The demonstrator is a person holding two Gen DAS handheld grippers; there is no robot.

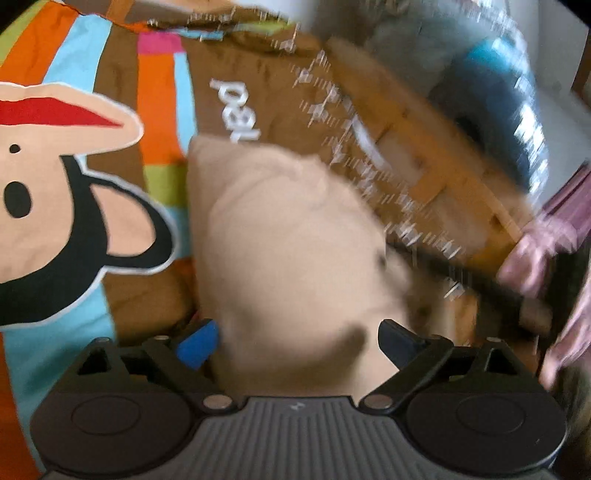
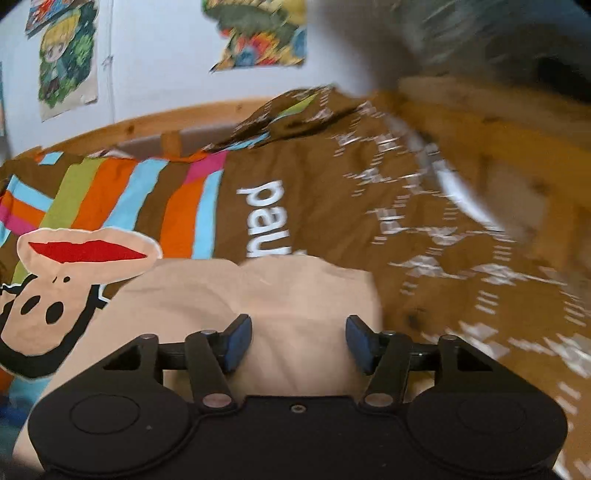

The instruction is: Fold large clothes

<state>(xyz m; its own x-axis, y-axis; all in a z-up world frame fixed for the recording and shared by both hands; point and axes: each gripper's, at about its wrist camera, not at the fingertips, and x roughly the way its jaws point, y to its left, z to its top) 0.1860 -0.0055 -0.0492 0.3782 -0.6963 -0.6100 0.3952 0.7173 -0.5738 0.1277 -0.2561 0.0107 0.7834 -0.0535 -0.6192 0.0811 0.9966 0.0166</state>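
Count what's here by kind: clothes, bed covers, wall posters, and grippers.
Clothes: 1, beige garment
Bed covers: 1, brown monkey-print cover
Wall posters: 2
Hand-held grippers: 2, left, right
Total: 6

Beige garment on brown cartoon-print bedcover, wooden bed frame.

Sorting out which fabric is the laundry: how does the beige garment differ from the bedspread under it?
The beige garment is plain; the bedspread is brown with coloured stripes, white lettering and a cartoon face. The garment is bunched into a small heap; the bedspread lies spread across the bed. Both are soft cloth.
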